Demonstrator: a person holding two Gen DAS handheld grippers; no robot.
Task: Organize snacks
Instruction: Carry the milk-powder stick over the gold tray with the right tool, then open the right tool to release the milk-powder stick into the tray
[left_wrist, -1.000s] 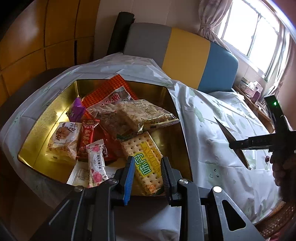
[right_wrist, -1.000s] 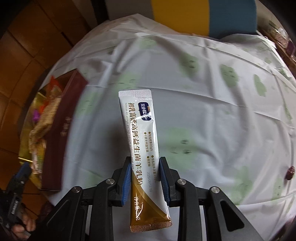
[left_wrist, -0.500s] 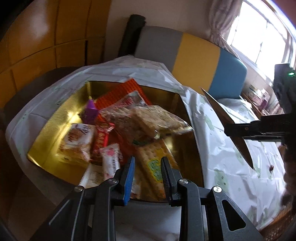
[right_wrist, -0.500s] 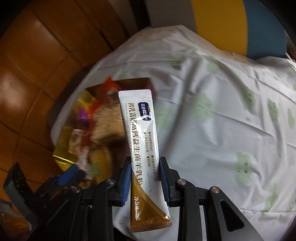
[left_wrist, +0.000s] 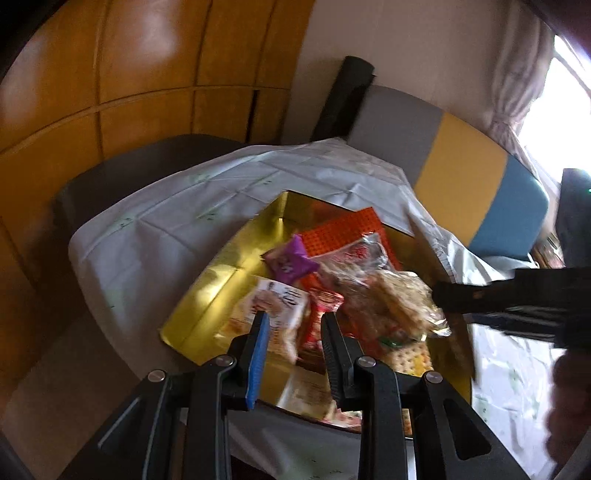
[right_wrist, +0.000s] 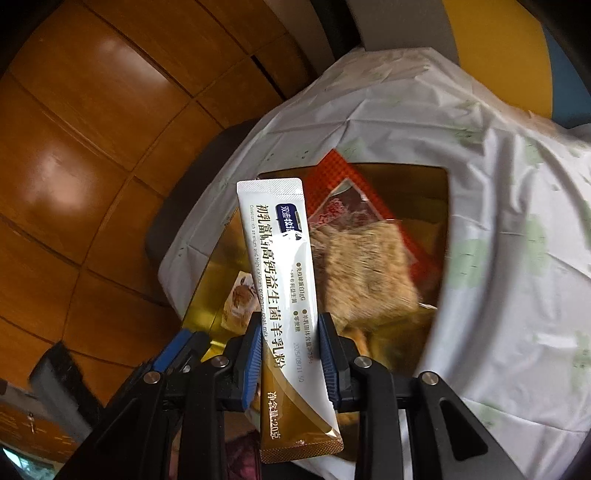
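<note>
1. Right fingers (right_wrist: 290, 354) clamp the white-and-gold sachet (right_wrist: 286, 295) above the gold tray (right_wrist: 207, 295); left fingers (left_wrist: 293, 339) stand narrow, empty.
2. Lower it flat beside the cracker pack (right_wrist: 365, 269) before letting go.

Our right tongs (right_wrist: 290, 354) point steeply down, jaws clamped. Our left tongs (left_wrist: 293, 354) also tilt down, jaws nearly closed with nothing between them.
</note>
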